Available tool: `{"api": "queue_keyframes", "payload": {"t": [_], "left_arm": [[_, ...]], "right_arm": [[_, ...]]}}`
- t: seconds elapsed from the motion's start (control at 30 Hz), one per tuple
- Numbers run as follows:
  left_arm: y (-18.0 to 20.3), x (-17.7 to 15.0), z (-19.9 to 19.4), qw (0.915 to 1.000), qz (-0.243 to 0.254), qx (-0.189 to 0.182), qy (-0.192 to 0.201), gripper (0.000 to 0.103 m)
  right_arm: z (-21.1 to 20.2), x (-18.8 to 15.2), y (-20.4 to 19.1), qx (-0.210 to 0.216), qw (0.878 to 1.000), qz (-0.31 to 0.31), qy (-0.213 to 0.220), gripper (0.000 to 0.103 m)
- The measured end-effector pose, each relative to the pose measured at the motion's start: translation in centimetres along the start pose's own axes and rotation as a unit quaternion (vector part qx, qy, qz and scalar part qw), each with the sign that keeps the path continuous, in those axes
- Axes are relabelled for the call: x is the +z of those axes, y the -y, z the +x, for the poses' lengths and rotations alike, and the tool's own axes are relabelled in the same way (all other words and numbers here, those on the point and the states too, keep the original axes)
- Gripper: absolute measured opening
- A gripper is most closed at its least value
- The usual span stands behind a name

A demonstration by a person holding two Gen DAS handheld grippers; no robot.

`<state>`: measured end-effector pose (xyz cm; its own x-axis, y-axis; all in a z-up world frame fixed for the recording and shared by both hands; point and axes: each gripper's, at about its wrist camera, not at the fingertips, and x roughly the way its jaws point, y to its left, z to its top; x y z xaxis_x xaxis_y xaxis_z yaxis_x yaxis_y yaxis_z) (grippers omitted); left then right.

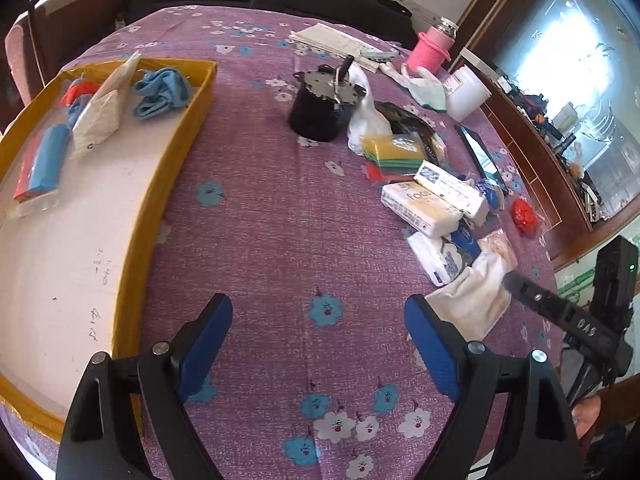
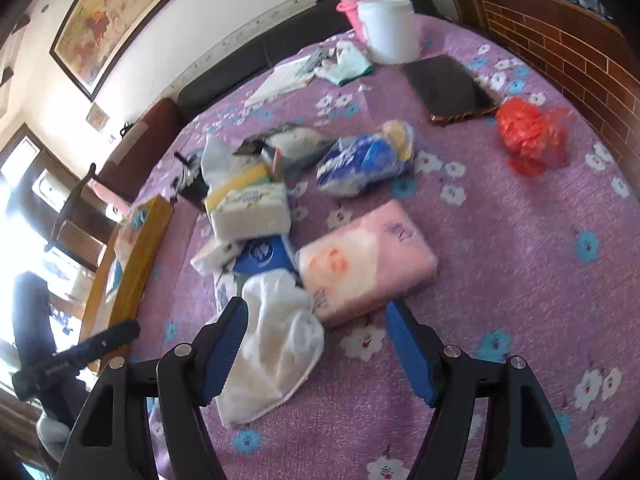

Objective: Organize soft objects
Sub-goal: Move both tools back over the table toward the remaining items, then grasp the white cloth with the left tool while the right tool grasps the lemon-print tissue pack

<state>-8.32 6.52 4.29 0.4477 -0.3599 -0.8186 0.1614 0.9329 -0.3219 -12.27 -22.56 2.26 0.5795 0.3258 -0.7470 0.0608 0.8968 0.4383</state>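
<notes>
A purple flowered tablecloth (image 1: 260, 232) is covering the whole surface. Lying on it, a shallow yellow-rimmed box (image 1: 160, 216) is serving as the landmark; it is holding one blue cloth (image 1: 162, 92), one white pouch (image 1: 100, 114) and one red-and-blue packet (image 1: 42, 168).

Well apart from the box, a heap of soft goods is waiting: three wrapped tissue packs visible in the left view, one pink tissue pack (image 2: 366, 260), one white towel (image 2: 276, 344), one red plastic bag (image 2: 532, 132).

The right gripper (image 2: 316, 344) is hovering with jaws apart and empty, the towel lying between and beneath its fingers. The left gripper (image 1: 318, 344) is also standing open and empty, just beside the box.

Judging the step: closing low on the towel's bunched middle, clear of the pink pack touching it, would likely lift it cleanly.
</notes>
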Motion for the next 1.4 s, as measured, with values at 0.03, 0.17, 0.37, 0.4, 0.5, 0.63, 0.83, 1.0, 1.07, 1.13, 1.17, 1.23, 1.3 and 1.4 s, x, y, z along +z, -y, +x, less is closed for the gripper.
{"api": "queue_keyframes", "payload": {"t": [0.03,0.17,0.37,0.4,0.5,0.63,0.83,1.0,1.07,1.13,1.17,1.23,1.3,1.4], "left_arm": [[-0.2,0.0,-0.3,1.0000,-0.004,-0.001,0.006,0.087],[-0.7,0.1,-1.7,0.9993,-0.005,0.006,0.035,0.087],[-1.0,0.0,-2.8,0.9982,0.013,0.028,0.051,0.087],[-1.0,-0.1,-2.9,0.9981,0.015,0.027,0.053,0.087],[-0.8,-0.4,-3.0,0.9978,0.027,0.031,0.051,0.087],[0.2,-0.7,-2.7,0.9963,0.052,0.041,0.054,0.087],[4.3,-1.6,-0.2,0.9923,0.120,0.023,0.024,0.087],[6.5,-2.3,2.5,0.9876,0.155,0.024,-0.005,0.088],[6.9,-2.5,3.4,0.9866,0.161,0.024,-0.012,0.088],[7.4,-2.5,4.3,0.9859,0.165,0.020,-0.020,0.088],[7.7,-2.5,4.8,0.9854,0.168,0.019,-0.023,0.091],[8.7,-2.6,5.3,0.9827,0.183,0.020,-0.019,0.096],[9.4,-3.0,5.6,0.9797,0.198,0.023,-0.018,0.096],[10.0,-3.6,5.3,0.9762,0.216,0.013,-0.009,0.064]], "right_arm": [[0.6,-0.2,-0.2,0.007,1.000,0.005,-0.008,0.075],[2.2,-0.4,-3.0,0.055,0.998,0.003,-0.020,0.079],[4.0,-0.9,-9.2,0.268,0.960,-0.024,-0.082,0.079],[3.9,-0.9,-9.8,0.292,0.952,-0.025,-0.087,0.078],[2.5,-0.5,-9.6,0.274,0.960,-0.033,-0.050,0.077],[1.5,0.1,-5.9,0.238,0.971,0.017,-0.027,0.078],[-0.6,0.1,0.4,0.154,0.985,0.074,0.007,0.078],[-3.8,0.3,4.0,0.065,0.994,0.080,0.047,0.078],[-4.2,0.4,4.9,0.040,0.995,0.078,0.048,0.078],[-4.1,0.6,4.9,0.035,0.995,0.078,0.042,0.078],[-3.9,0.9,4.5,0.035,0.996,0.074,0.040,0.078],[-3.4,1.6,3.6,0.034,0.997,0.056,0.037,0.078],[-2.4,2.7,1.6,0.036,0.998,0.033,0.033,0.079],[-0.4,4.7,-0.9,0.035,0.999,0.003,0.021,0.081]]}}
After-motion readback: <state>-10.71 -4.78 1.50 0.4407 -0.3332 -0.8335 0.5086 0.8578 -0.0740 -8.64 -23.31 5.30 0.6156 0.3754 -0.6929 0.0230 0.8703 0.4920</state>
